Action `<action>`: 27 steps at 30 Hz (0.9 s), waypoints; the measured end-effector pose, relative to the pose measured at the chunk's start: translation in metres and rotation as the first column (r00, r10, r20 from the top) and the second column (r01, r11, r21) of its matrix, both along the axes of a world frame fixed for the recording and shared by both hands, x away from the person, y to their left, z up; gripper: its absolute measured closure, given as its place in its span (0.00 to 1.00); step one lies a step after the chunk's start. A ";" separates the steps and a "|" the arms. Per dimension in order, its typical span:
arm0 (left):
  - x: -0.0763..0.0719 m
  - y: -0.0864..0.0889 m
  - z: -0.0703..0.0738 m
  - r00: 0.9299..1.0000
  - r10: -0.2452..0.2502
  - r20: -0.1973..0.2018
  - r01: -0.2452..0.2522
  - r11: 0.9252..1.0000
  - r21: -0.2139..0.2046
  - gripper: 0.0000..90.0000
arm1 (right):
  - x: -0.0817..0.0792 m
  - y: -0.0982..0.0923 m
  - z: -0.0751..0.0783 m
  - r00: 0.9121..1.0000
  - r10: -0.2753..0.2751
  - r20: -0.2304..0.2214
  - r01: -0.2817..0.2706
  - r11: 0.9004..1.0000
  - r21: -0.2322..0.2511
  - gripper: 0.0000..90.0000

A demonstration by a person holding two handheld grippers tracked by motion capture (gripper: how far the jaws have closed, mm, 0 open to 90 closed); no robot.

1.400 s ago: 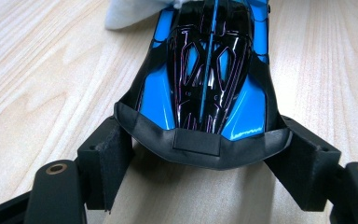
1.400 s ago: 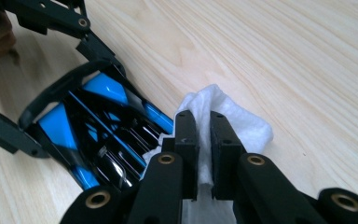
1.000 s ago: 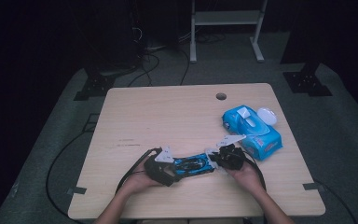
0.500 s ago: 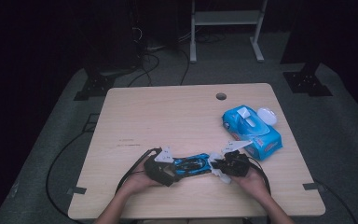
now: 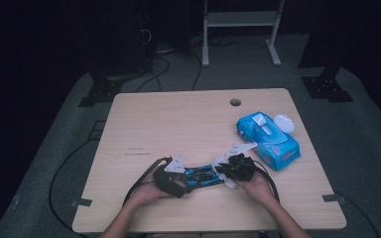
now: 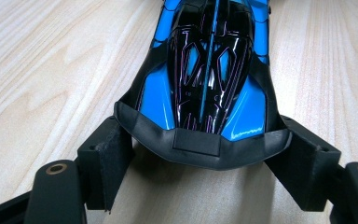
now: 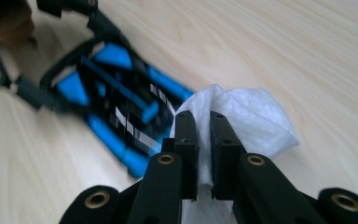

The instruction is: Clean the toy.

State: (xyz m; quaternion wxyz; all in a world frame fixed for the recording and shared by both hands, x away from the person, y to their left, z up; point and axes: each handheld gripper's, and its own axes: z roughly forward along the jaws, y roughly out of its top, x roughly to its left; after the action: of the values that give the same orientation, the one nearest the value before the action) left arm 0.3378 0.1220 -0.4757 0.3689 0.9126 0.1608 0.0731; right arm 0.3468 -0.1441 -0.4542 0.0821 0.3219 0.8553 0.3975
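Observation:
A blue and black toy car (image 5: 203,174) lies near the table's front edge, between my two grippers. In the left gripper view the car (image 6: 205,70) points away, and my left gripper (image 6: 203,156) is shut on its wide black near end, one jaw pressing each side. My right gripper (image 7: 204,126) is shut on a crumpled white wipe (image 7: 247,116) that touches the car's (image 7: 116,107) other end. In the high view the left gripper (image 5: 186,179) sits left of the car and the right gripper (image 5: 227,174) right of it.
A blue pack of wipes (image 5: 270,141) with its white lid (image 5: 284,123) flipped open lies at the table's right side, just behind my right hand. The wooden table (image 5: 178,124) has a cable hole (image 5: 235,102) at the back. Gripper cables trail off the front edge.
My right gripper with the wipe dipped toward the front edge, then came back a little left against the car's end. The left gripper and the car stayed put.

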 end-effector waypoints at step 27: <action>0.012 0.017 0.016 0.979 0.043 -0.198 -0.073 0.986 -0.150 0.28 | -0.020 -0.014 -0.001 0.999 0.024 -0.025 -0.023 0.999 0.041 0.92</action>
State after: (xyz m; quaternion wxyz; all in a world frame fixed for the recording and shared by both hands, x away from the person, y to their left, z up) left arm 0.3500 0.1393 -0.4596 0.4195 0.8786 0.2277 -0.0181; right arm 0.3268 -0.1577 -0.4548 0.0597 0.3185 0.8518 0.4116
